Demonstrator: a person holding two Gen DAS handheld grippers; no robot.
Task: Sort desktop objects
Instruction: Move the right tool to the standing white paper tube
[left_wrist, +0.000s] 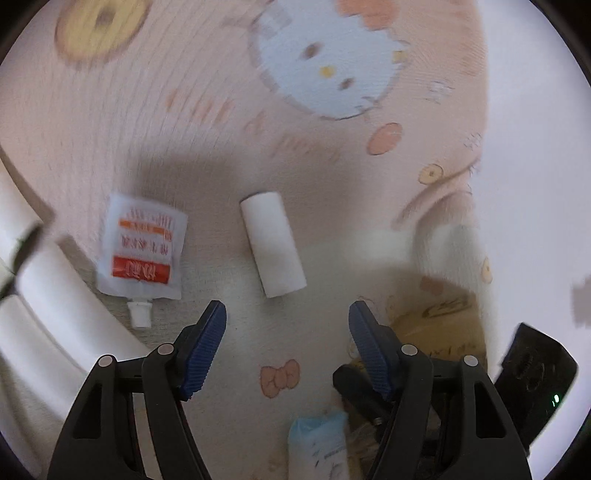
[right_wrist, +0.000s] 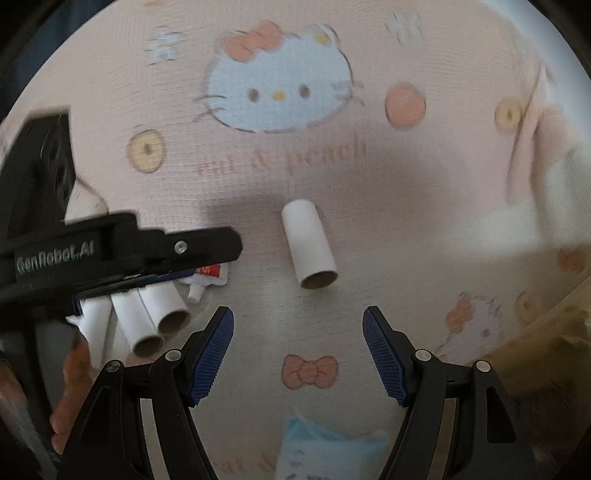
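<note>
A white cardboard tube (left_wrist: 272, 243) (right_wrist: 309, 243) lies on its side on the pink cat-print cloth (left_wrist: 207, 110) (right_wrist: 424, 184), just ahead of both grippers. Left of it lies a white spouted pouch with red and orange print (left_wrist: 142, 254), partly hidden under the other gripper in the right wrist view (right_wrist: 205, 278). My left gripper (left_wrist: 287, 314) is open, nothing between its blue pads (left_wrist: 207, 347). My right gripper (right_wrist: 298, 321) is open too, with nothing between its fingers. The left gripper's black body (right_wrist: 122, 247) crosses the left of the right wrist view.
Several white tubes (right_wrist: 147, 317) (left_wrist: 55, 306) lie together at the left. A light blue packet (left_wrist: 321, 439) (right_wrist: 317, 450) sits close under the grippers. A brown cardboard box (left_wrist: 439, 325) stands at the right, beside a black device (left_wrist: 535, 373). A hand (right_wrist: 70, 391) shows at lower left.
</note>
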